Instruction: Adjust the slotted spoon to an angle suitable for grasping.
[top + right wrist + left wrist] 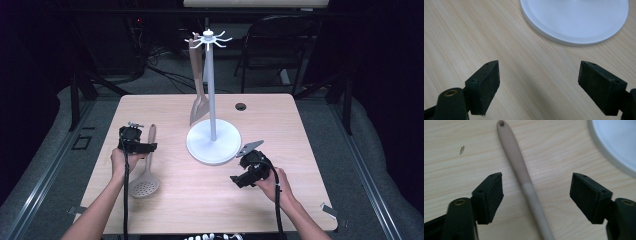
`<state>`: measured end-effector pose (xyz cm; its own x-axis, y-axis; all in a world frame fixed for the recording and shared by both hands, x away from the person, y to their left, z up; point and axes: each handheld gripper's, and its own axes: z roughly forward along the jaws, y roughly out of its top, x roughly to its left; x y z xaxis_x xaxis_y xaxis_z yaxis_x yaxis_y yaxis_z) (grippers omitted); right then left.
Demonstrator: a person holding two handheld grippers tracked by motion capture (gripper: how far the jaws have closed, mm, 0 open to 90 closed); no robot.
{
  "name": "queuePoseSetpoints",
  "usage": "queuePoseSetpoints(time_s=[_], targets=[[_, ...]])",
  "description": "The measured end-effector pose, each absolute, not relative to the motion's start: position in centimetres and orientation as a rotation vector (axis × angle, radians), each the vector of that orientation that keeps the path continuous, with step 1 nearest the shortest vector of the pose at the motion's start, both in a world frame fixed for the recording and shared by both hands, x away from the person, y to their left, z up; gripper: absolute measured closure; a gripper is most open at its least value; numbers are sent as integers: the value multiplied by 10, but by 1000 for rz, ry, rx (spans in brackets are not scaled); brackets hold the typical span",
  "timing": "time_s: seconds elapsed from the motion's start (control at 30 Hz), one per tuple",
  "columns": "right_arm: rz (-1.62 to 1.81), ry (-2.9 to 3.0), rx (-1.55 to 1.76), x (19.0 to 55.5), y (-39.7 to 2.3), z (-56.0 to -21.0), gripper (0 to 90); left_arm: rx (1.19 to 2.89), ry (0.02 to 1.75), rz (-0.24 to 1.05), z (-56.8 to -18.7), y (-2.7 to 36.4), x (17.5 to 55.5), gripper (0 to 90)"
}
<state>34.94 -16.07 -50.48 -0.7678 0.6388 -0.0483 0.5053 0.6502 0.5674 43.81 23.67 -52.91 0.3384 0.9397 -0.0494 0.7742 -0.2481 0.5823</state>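
Note:
A tan slotted spoon lies on the wooden table at the left, handle pointing away from the person. In the left gripper view its handle runs between the two wide-apart jaws, touching neither. My left gripper is open just above that handle. A white utensil stand with a hooked top stands mid-table; a tan spatula hangs from one hook. My right gripper is open over bare wood near the stand's base, with nothing between its jaws.
A small round black grommet sits in the table's far side. A dark chair and cables stand beyond the table. Bare wood lies between the two grippers and along the near edge.

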Motion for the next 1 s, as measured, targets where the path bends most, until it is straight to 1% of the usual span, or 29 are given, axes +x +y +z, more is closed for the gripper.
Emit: queuePoseSetpoints(time_s=[0.03,0.1,0.13,0.17,0.27,0.3,0.33,0.37,0.43,0.57,0.73,1.0], targets=[[791,2631,927,350,-161,-505,171,2103,1506,404,-532,237,440,324],[794,2630,929,349,-161,-505,172,2102,1529,379,-537,237,442,370],[794,2627,930,349,-161,-505,172,2109,1534,373,-538,237,443,428],[790,2629,926,349,-161,-505,172,2115,1539,367,-540,237,445,435],[791,2631,931,349,-161,-505,173,2147,1553,358,-546,236,448,499],[796,2622,937,349,-161,-506,173,2157,1551,361,-548,235,448,518],[792,2629,931,350,-161,-506,173,2177,1547,378,-550,235,449,555],[793,2631,928,350,-161,-506,173,2206,1545,391,-553,234,450,567],[792,2629,928,350,-161,-506,173,2225,1541,388,-557,233,451,615],[786,2627,925,349,-161,-505,174,2251,1526,397,-558,231,452,628],[778,2634,927,350,-160,-506,174,2246,1519,343,-556,234,449,652],[784,2632,933,349,-162,-506,175,2276,1490,280,-553,247,436,722]])
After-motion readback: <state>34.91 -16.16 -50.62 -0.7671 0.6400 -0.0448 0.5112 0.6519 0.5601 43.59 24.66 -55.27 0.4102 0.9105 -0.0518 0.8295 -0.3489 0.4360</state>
